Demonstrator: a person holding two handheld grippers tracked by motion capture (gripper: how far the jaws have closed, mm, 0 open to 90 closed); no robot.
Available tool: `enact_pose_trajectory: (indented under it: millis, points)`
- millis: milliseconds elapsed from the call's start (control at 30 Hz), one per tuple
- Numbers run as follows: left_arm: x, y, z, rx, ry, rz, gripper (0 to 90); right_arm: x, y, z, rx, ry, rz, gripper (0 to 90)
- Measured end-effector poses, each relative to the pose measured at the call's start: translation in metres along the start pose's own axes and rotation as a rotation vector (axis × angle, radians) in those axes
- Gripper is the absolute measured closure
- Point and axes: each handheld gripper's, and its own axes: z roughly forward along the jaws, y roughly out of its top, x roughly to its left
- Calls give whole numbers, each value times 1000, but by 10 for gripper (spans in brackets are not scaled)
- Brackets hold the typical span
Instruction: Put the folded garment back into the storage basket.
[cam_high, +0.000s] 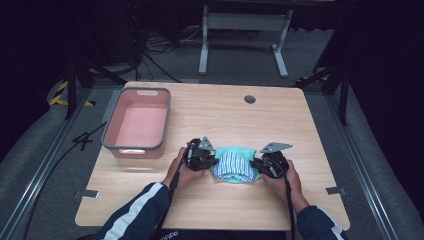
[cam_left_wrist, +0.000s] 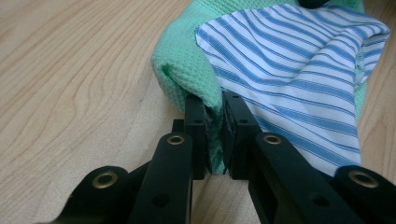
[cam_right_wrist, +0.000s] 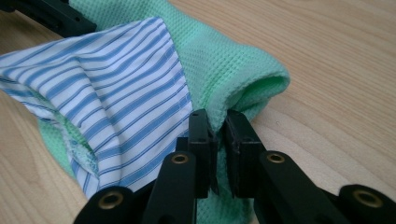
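A small folded garment (cam_high: 235, 165) of mint-green waffle cloth with a blue-and-white striped panel lies on the wooden table near the front middle. My left gripper (cam_high: 210, 161) pinches its left edge; in the left gripper view the green cloth (cam_left_wrist: 187, 70) is clamped between the two black pads, gripper (cam_left_wrist: 215, 116) shut on it. My right gripper (cam_high: 259, 166) holds the opposite edge; in the right gripper view the green fold (cam_right_wrist: 243, 79) runs down between the pads, gripper (cam_right_wrist: 218, 126) shut on it. The far gripper's black jaw shows at the top left of that view.
A pink bin with a grey rim (cam_high: 137, 122) stands empty on the table's left side. A round cable hole (cam_high: 249, 99) sits near the far edge. A white desk frame (cam_high: 245, 35) and cables lie on the floor beyond the table.
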Motion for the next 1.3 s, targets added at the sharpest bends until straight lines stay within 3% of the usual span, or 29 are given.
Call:
enact_pose_trajectory:
  millis: [833, 1033, 1300]
  points:
    - [-2, 19, -18, -26, -20, 4, 830, 1, 16, -26, -78, 5, 12, 818]
    - [1, 30, -30, -19, -3, 21, 831, 3, 25, -28, -91, 8, 4, 818]
    - [5, 35, -44, -23, 21, 8, 831, 7, 42, -27, -115, 23, -12, 819]
